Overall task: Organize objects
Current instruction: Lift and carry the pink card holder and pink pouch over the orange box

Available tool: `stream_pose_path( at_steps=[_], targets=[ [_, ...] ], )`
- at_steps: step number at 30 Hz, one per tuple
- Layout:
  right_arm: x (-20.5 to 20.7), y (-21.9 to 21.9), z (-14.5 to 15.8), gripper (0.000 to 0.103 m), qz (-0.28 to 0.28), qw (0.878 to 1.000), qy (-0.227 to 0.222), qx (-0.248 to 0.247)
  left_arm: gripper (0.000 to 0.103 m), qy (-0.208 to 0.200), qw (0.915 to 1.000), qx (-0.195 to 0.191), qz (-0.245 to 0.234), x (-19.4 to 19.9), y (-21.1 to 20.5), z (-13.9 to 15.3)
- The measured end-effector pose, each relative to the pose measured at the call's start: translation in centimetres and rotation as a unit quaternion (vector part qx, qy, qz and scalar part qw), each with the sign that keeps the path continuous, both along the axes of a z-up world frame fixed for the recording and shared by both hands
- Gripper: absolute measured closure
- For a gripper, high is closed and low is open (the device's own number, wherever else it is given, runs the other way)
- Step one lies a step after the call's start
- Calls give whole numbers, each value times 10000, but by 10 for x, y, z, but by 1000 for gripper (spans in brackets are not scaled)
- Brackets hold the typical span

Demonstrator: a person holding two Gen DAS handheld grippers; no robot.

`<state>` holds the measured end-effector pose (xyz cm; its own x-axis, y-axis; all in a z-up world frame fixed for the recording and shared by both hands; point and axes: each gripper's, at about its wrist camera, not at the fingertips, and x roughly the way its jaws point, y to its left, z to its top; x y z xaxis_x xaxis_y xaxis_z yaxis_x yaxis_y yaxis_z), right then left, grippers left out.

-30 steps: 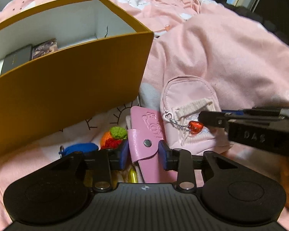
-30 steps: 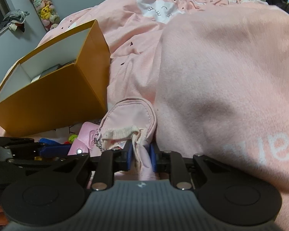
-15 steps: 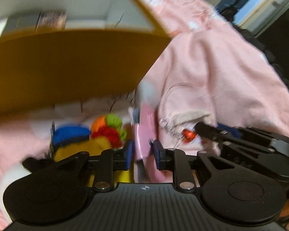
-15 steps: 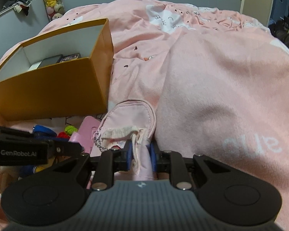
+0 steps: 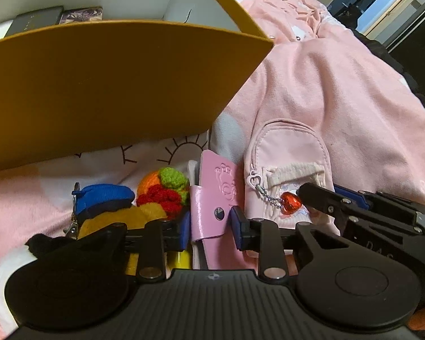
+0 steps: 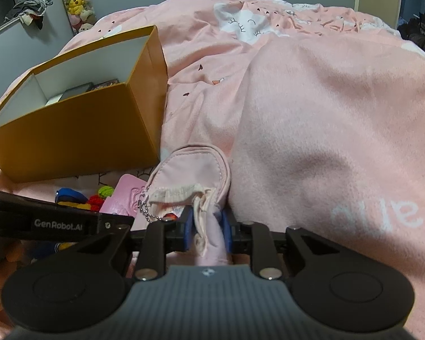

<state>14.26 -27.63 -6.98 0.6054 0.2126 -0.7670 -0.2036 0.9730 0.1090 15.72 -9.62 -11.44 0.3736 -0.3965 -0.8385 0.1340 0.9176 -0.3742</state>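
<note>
- On the pink bedspread (image 6: 311,90), just in front of the near wall of the orange box (image 5: 113,85), the loose things are lying in a huddle: a pink snap wallet (image 5: 215,198), a pink mini backpack pouch (image 5: 289,164), a crocheted fruit charm (image 5: 167,189) and a blue-and-yellow plush keychain (image 5: 104,201).
- The left gripper (image 5: 209,223) is straddling the wallet's snap flap; its jaws have just been easing apart, the left pad touching the flap, the right standing just clear, so nothing is being squeezed.
- The right gripper (image 6: 205,229) is clenching a fold of the pouch's near end, likely to lift it towards the box.
- The pouch is lying flat, its long axis running away from the grippers, rounded top pointing towards the box's near right corner.
- The wallet is lying alongside, parallel, touching the charm.
- Inside the box, a dark case (image 5: 36,22) and a card pack (image 5: 83,14) are already sitting against the far wall.
</note>
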Motion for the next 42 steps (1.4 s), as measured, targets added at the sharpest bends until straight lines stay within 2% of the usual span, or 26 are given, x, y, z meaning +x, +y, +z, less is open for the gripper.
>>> stream_pose_path(
  at_steps=[9, 16, 20, 24, 29, 35, 38, 42],
  targets=[
    [-14, 5, 29, 86, 85, 9996, -265, 52, 71, -486, 9987, -134, 65, -25, 24, 38],
    [-18, 7, 80, 86, 258, 9968, -705, 292, 71, -1064, 9924, -546, 292, -40, 56, 94],
    [-7, 13, 113, 86, 443, 9924, -1080, 393, 71, -1443, 9863, -560, 576, -30, 77, 128],
    [17, 32, 136, 86, 704, 9873, -1334, 494, 71, -1561, 9823, -569, 863, -3, 97, 141],
    [59, 64, 138, 86, 927, 9842, -1496, 186, 71, -1385, 9845, -430, 987, 47, 111, 133],
    [109, 95, 118, 86, 1274, 9848, -1169, -132, 71, -908, 9890, -447, 1076, 105, 113, 96],
    [128, 102, 111, 86, 1272, 9844, -1176, -295, 71, -831, 9900, -339, 1085, 124, 111, 82],
    [146, 101, 109, 86, 1173, 9851, -1225, -295, 71, -513, 9913, -460, 1125, 146, 114, 62]
  ],
)
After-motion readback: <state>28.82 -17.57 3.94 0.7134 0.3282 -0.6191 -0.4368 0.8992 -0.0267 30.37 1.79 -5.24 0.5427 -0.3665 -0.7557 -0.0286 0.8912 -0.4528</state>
